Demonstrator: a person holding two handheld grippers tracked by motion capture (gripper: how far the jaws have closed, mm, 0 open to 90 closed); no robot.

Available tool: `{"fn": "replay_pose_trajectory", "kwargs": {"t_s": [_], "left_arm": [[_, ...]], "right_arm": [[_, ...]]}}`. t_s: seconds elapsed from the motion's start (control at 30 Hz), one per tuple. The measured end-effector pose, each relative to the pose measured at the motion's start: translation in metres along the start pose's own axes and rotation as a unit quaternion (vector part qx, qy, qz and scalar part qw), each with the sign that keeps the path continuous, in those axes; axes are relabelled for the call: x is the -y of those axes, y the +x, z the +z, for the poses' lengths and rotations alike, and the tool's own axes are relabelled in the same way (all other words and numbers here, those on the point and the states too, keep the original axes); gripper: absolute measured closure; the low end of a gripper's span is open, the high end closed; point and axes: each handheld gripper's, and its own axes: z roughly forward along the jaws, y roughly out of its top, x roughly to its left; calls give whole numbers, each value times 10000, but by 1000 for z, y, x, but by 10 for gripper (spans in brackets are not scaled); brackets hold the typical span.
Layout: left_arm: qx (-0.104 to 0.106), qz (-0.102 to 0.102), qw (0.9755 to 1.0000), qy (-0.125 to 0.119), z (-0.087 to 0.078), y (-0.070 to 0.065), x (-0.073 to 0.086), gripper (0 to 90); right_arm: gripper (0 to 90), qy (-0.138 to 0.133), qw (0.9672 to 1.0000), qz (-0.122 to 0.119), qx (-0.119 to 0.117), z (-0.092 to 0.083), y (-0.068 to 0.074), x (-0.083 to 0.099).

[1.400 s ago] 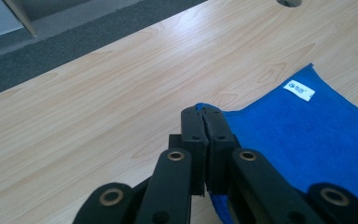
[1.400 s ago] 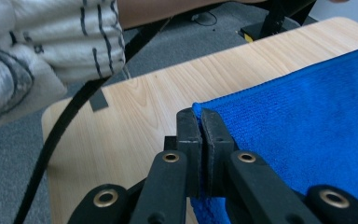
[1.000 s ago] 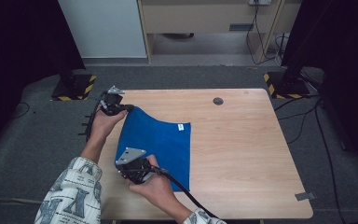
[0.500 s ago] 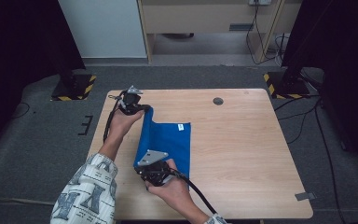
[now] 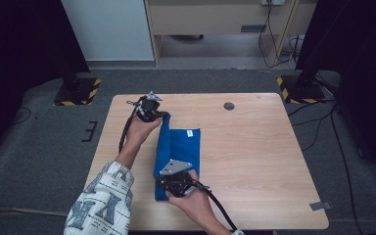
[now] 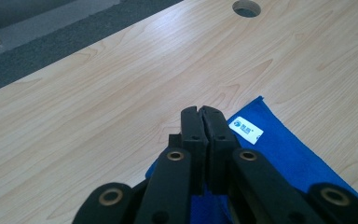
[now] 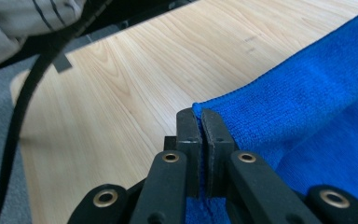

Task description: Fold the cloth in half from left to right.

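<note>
A blue towel (image 5: 181,149) with a small white label (image 5: 190,132) lies on the wooden table (image 5: 254,152), its left side lifted and carried over toward the right. My left gripper (image 5: 164,116) is shut on the towel's far left corner. In the left gripper view the jaws (image 6: 203,122) press together with blue cloth (image 6: 279,144) below them and the label (image 6: 245,129) just beyond. My right gripper (image 5: 162,180) is shut on the near left corner. The right gripper view shows the towel's edge (image 7: 279,93) pinched between the closed jaws (image 7: 200,122).
A round cable hole (image 5: 229,105) sits in the table near its far edge, right of centre. Black stands with yellow-black striped bases (image 5: 78,90) flank the table on the grey carpet. A person's patterned sleeve (image 5: 100,200) comes in from the bottom left.
Both grippers have moved to the right, carrying the towel's left edge with them. The towel's footprint has narrowed as its left part folds over the right part.
</note>
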Motion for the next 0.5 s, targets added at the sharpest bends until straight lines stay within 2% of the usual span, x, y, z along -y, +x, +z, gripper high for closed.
{"fn": "replay_pose_trajectory", "kwargs": {"t_s": [0.23, 0.5], "left_arm": [[49, 25, 10000, 55, 10, -9, -3, 882], [114, 103, 9998, 160, 21, -19, -5, 881]], "right_arm": [[876, -16, 9999, 119, 60, -8, -6, 16], [874, -67, 9996, 204, 180, -25, -14, 22]]}}
